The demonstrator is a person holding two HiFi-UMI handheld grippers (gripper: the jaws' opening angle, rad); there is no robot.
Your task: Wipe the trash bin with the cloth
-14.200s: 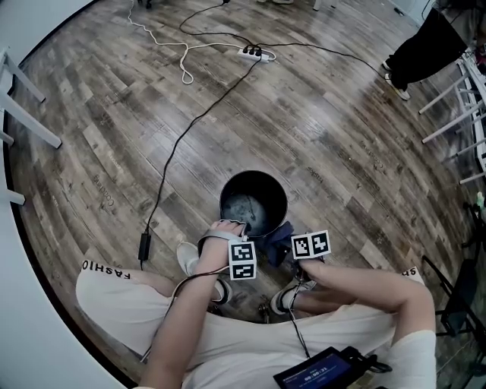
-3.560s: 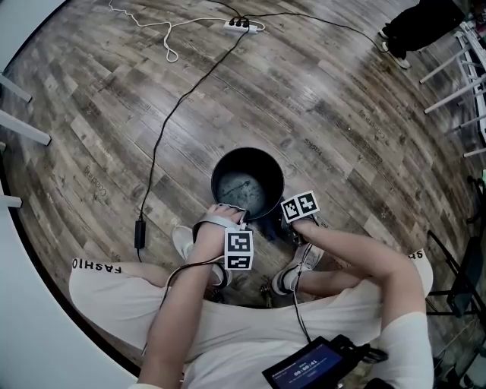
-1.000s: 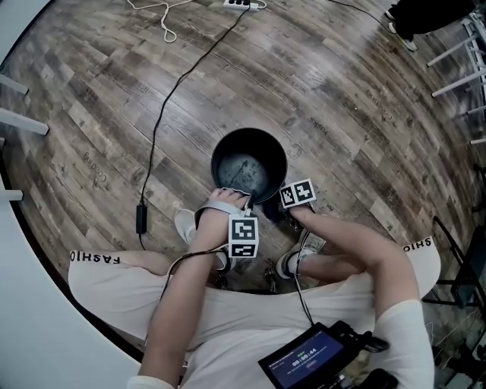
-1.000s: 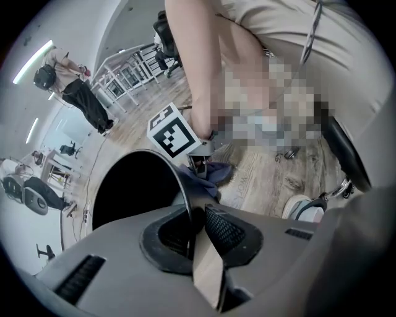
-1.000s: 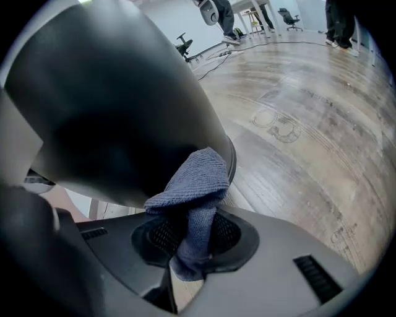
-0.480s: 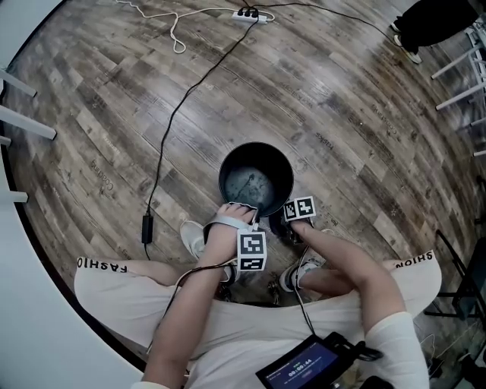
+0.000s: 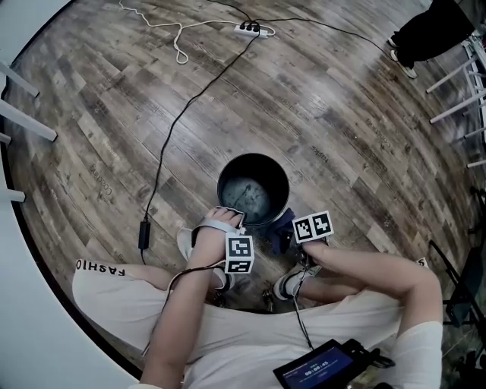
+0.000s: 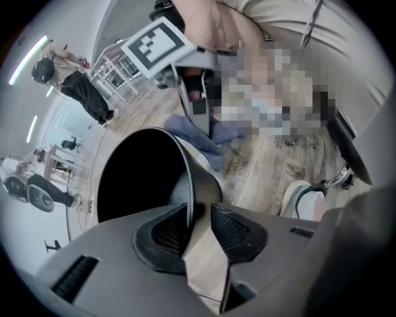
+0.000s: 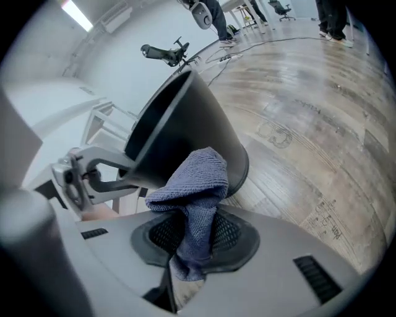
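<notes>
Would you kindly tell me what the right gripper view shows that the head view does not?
Only the right gripper view shows the right tongs shut on the blue cloth. Only the head view shows the bin's bottom, the power strip and the screen. Both show the black bin, the cloth and the wooden floor.

Black trash bin (image 9: 185, 124), blue-grey knitted cloth (image 9: 197, 186), floor (image 7: 342, 114) — weathered grey-brown wood grain, cream trousers (image 7: 121, 296)

Looks like a lab or studio: bare plank floor (image 7: 342, 114), power strip (image 7: 249, 30), white table legs (image 7: 30, 121), office chairs (image 9: 284, 8).
</notes>
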